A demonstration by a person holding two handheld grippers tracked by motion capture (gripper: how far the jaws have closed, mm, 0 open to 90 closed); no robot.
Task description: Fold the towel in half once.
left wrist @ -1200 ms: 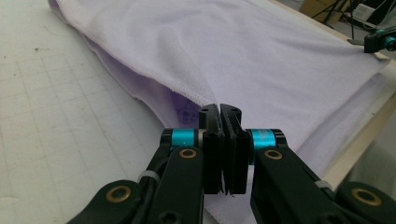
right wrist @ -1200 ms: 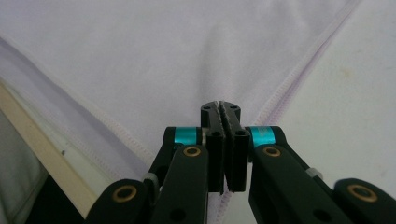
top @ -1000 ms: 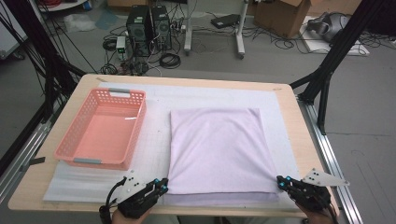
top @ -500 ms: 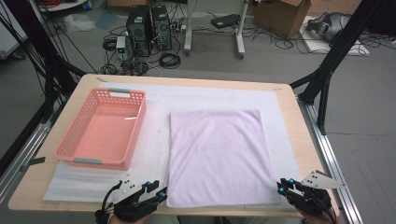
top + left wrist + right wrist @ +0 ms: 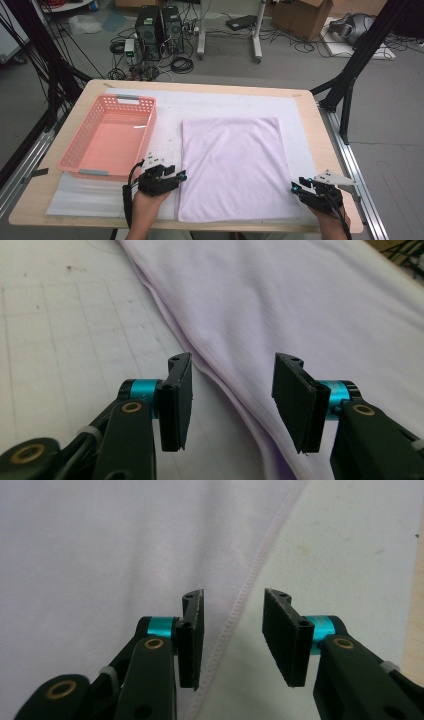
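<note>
A lilac cloth (image 5: 230,165) lies flat in a folded rectangle on the white foam mat (image 5: 220,102). My left gripper (image 5: 181,176) sits at the cloth's left edge, near its front corner, and its jaws have just been opening. In the left gripper view the gripper (image 5: 232,390) is open, with the cloth (image 5: 300,305) edge running below the gap, untouched. My right gripper (image 5: 301,184) is at the cloth's right edge by the front corner, also just opening. Its own view shows the gripper (image 5: 232,630) open over the stitched hem of the cloth (image 5: 100,555).
A pink plastic basket (image 5: 80,162) stands with nothing in it on the left of the mat, just beyond my left gripper. The wooden table edge (image 5: 330,135) runs along the right. Cables, computer towers and boxes are on the floor behind the table.
Both grippers have opened and let go of the cloth's near corners. The cloth has settled flat from a puffed shape. My left hand has moved away from the front edge, along the cloth's left side.
</note>
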